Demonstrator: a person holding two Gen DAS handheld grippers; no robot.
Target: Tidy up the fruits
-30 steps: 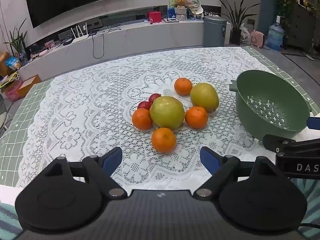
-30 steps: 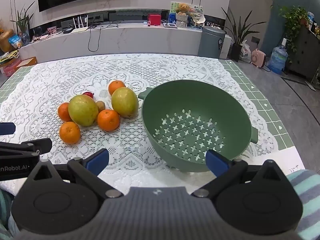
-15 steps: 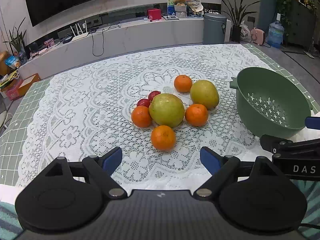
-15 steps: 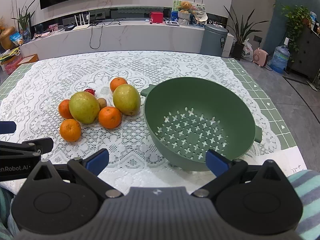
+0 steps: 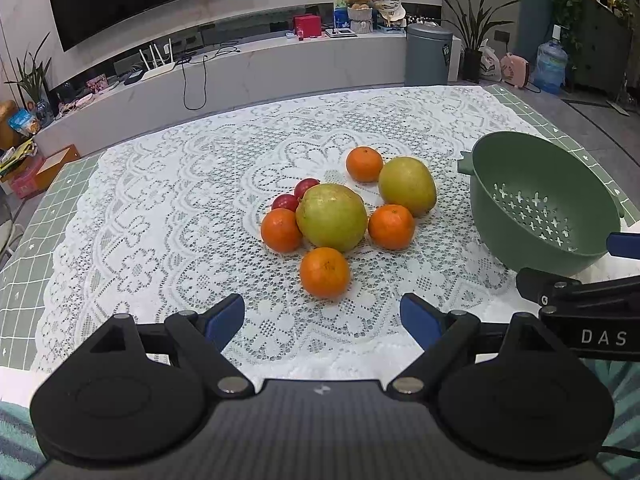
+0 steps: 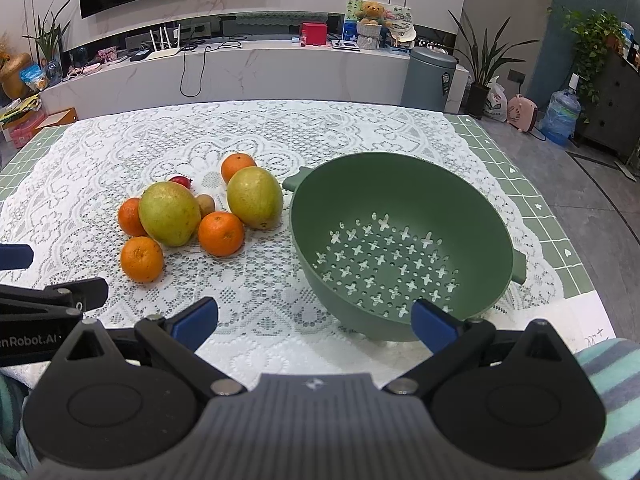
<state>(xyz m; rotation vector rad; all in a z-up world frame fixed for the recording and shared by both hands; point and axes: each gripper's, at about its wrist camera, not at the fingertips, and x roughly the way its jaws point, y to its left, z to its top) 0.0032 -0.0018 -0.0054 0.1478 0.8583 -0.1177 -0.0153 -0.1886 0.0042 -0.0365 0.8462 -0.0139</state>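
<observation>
Fruit pile mid-frame on lace cloth; colander just right, apart. Left gripper and right gripper hover low at near edge, both spread wide, holding nothing.

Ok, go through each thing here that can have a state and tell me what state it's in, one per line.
left gripper: open, holding nothing
right gripper: open, holding nothing
green colander: upright, empty
four oranges: loose on the lace cloth, outside the colander
two large yellow-green fruits: on the cloth, among the oranges
two small red fruits: on the cloth, behind the cluster
</observation>
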